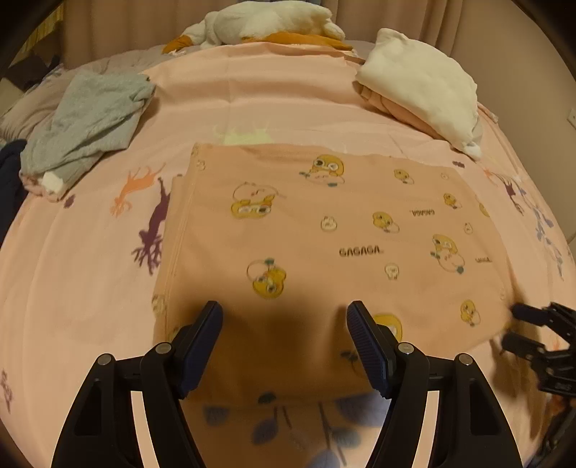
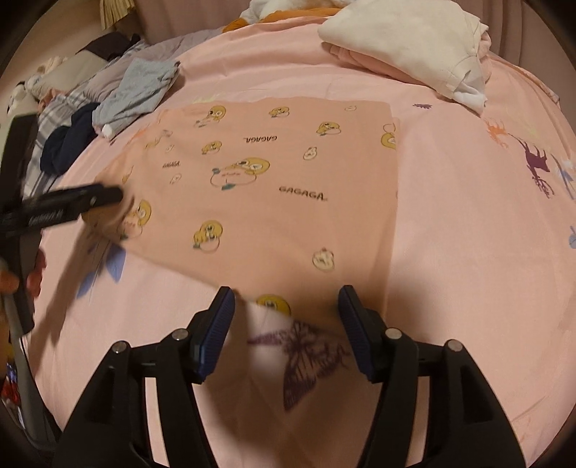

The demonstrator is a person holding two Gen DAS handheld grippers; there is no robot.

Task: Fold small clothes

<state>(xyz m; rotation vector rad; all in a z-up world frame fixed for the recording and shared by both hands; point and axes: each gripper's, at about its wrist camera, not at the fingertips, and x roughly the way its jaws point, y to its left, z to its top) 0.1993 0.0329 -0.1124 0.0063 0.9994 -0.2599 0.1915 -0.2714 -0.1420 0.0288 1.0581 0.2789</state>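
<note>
Pink duck-print garment [image 1: 324, 230], "GAGAGA" lettering on it, lies folded flat into a rough rectangle on the pink bedsheet [image 1: 90, 288], middle of the bed, nearer edge just ahead of both grippers. Left gripper [image 1: 284, 345] hovers over the garment's near edge, jaws standing apart, nothing between the pads, only its shadow on the cloth below. Right gripper [image 2: 286, 324] also spread apart, nothing clamped; it sits at the garment's near corner, with a yellow duck print and a purple butterfly motif of the sheet showing between the fingers. No earlier picture, so only state: both wide, both empty. In the left wrist view the right gripper shows at the far right edge, by the garment's right corner, blurred. In the right wrist view the left gripper appears at the left edge, blurred, beside the garment's left side, with part of a hand [image 2: 21, 280] below it. Grey garment [image 1: 86, 122] lies crumpled at the far left of the bed, a dark navy piece [image 1: 10, 172] just beside it. Cream-white folded garment [image 1: 421, 82] sits on top of a pink folded one [image 1: 399, 111], far right, well apart from the duck-print piece. White and orange plush toy [image 1: 266, 25] at the head of the bed, curtain [image 1: 126, 25] behind it.
</note>
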